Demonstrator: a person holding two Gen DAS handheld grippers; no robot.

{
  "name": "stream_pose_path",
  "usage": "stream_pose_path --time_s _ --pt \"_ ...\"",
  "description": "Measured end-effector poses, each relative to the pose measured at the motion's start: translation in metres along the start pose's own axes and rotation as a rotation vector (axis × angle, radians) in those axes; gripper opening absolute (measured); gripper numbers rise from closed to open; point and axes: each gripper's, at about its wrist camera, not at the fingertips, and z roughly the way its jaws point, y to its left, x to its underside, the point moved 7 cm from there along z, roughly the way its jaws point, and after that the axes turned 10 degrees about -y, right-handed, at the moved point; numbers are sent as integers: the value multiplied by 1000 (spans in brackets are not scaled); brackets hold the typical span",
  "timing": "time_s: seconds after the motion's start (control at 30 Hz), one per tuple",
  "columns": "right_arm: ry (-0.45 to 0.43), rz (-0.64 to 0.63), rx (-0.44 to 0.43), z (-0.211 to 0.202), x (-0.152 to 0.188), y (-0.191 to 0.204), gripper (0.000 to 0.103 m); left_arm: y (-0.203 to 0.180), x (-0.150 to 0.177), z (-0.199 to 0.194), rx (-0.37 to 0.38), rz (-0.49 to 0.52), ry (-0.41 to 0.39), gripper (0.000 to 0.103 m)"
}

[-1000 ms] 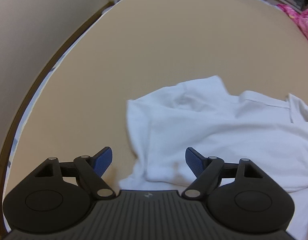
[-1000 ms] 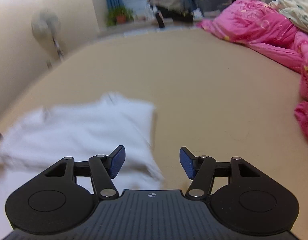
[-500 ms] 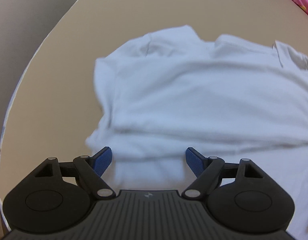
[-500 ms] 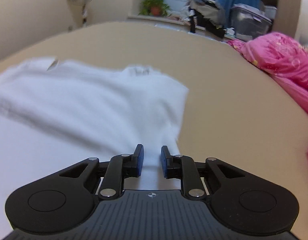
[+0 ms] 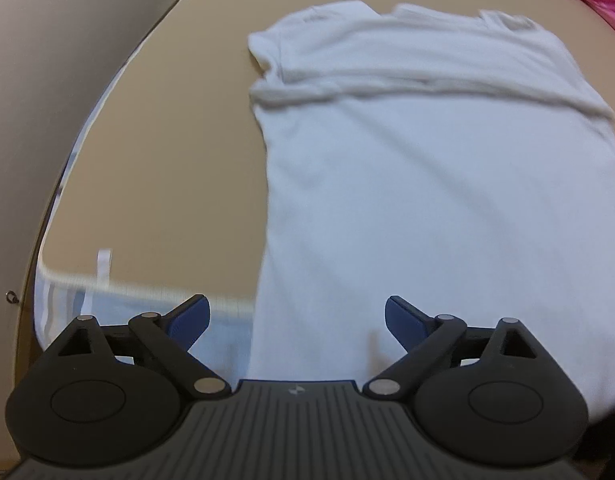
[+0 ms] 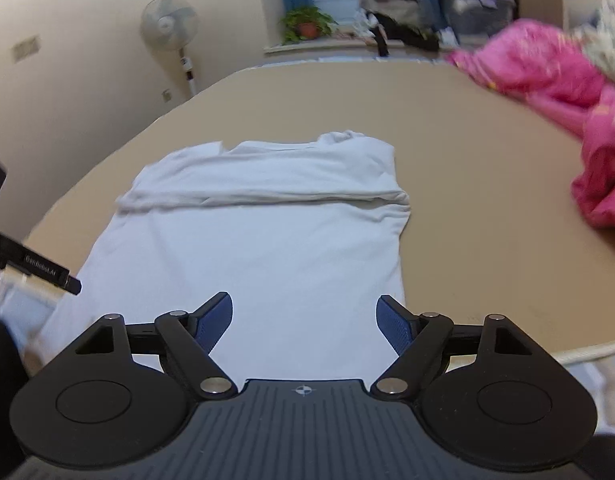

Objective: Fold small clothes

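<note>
A white T-shirt (image 5: 427, 184) lies spread on the tan bed surface (image 5: 167, 168), hem toward me, with a raised crease across its chest. It also shows in the right wrist view (image 6: 259, 236). My left gripper (image 5: 297, 318) is open and empty over the shirt's near left hem. My right gripper (image 6: 303, 318) is open and empty over the near right hem. The side of the left gripper shows at the left edge of the right wrist view (image 6: 31, 264).
A pink blanket (image 6: 567, 108) is heaped at the right of the bed. The bed's near edge with white piping (image 5: 107, 284) runs below the left gripper. A standing fan (image 6: 169, 24), a potted plant (image 6: 305, 24) and storage clutter stand by the far wall.
Both grippers pulled back toward the near edge, and the shirt now lies stretched out flatter. The right gripper, nearly shut half a second ago, has opened. The left stayed open.
</note>
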Motion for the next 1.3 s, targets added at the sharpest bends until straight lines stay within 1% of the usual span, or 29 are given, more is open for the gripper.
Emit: stream_pose_path --time_s 0.03,0.1,0.17,0.23,0.4,0.5,0.6,0.87,1.03,1.17,1.23,1.3 --pt "-5 -35 10 -12 3 11 82 -2 10 -9 8 7 0 97" --pt "-21 -60 25 -26 5 24 84 -4 29 -27 28 5 -3 97" --pt "-30 -51 15 -39 9 33 85 -8 43 -40 36 8 -16 98" --pt "-25 -21 25 -45 14 34 85 -10 52 -50 32 7 -38 99" --pt "60 68 35 -49 33 31 85 -15 61 -68 18 29 -93 100" --pt "66 83 57 -54 39 28 85 -16 64 -73 2 48 -109 100" --pt "62 77 69 -56 41 26 85 -12 63 -74 -10 43 -113 100" --pt "85 91 92 -48 42 17 85 5 55 -66 -25 -8 -106 100" --pt "89 67 127 -36 42 8 85 16 53 -52 -43 -27 -93 100" --pt "96 57 178 -11 39 -19 85 28 52 -24 -43 -46 -75 101" --pt "127 72 207 6 39 -39 85 30 52 -5 -15 -64 -42 101" --pt "151 80 261 21 39 -57 85 31 51 14 10 -86 -10 101"
